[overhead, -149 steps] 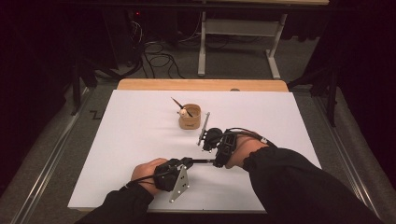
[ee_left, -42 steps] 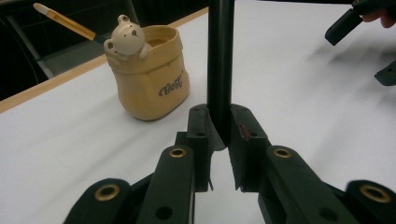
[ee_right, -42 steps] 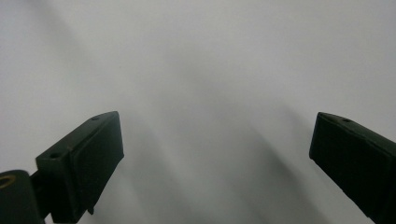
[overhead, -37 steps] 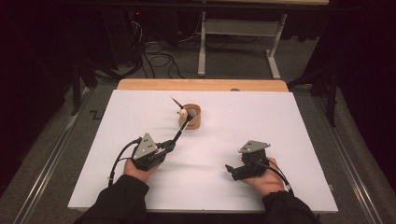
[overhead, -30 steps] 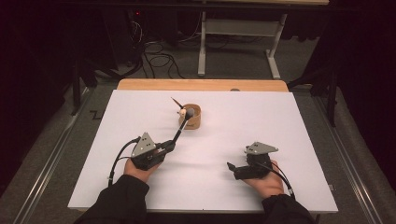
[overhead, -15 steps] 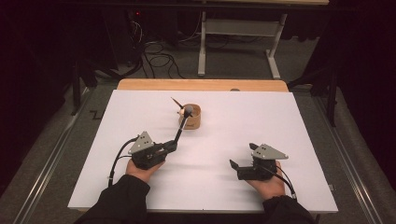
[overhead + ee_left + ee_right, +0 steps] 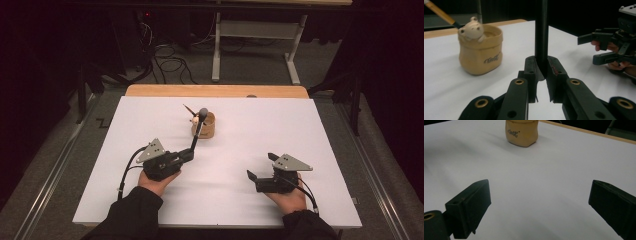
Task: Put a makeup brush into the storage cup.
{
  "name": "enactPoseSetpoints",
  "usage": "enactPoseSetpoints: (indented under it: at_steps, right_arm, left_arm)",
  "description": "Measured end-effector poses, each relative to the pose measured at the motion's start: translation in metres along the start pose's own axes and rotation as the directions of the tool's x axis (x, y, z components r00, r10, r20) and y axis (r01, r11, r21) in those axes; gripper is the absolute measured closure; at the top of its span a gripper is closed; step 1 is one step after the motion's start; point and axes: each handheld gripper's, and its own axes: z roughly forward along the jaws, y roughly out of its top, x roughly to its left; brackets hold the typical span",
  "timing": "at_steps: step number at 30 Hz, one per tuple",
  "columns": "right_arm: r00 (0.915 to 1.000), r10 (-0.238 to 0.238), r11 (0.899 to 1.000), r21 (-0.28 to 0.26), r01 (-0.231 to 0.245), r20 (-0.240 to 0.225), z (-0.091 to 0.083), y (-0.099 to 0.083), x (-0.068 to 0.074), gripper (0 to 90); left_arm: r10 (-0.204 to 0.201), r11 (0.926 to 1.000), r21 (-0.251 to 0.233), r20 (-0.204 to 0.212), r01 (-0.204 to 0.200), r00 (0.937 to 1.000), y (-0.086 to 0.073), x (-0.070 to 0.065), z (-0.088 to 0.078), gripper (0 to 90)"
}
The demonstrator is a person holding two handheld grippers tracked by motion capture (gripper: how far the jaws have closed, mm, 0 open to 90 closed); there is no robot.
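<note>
Left gripper (image 7: 186, 156): jaws clenched on a dark pen (image 7: 199, 131), lower end pinched, top by the cup's rim.
Right gripper (image 7: 259, 169): jaws released wide, nothing between them, over bare worktop (image 7: 320, 150).
Cup (image 7: 205, 126): tan, upright, far middle; holds a brush (image 7: 189, 111).

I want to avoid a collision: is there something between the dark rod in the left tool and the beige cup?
Nothing visible blocks it. The left tool clamps the dark rod, whose tip is already near the beige cup. A brush already leans inside.
</note>
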Motion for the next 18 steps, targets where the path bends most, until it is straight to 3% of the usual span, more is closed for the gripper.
enactPoseSetpoints:
  at_steps: [6,11,18]
  right_arm:
    - [0.9994,0.031,0.998,-0.049,-0.032,-0.015,-0.005,0.005,-0.001,6.9]
    - [0.9979,0.059,0.996,-0.065,-0.060,-0.028,-0.002,0.023,-0.004,9.3]
    - [0.9975,0.037,0.994,-0.096,-0.043,-0.060,0.011,0.054,0.003,11.2]
  left_arm:
    - [0.008,0.9998,-0.019,0.012,-0.008,0.9999,0.001,-0.007,0.010,79.8]
    - [0.009,0.9997,-0.023,0.009,-0.009,0.9999,-0.003,-0.007,0.013,79.8]
    - [0.018,0.9989,-0.043,0.015,-0.018,0.9997,-0.005,-0.010,0.017,79.8]
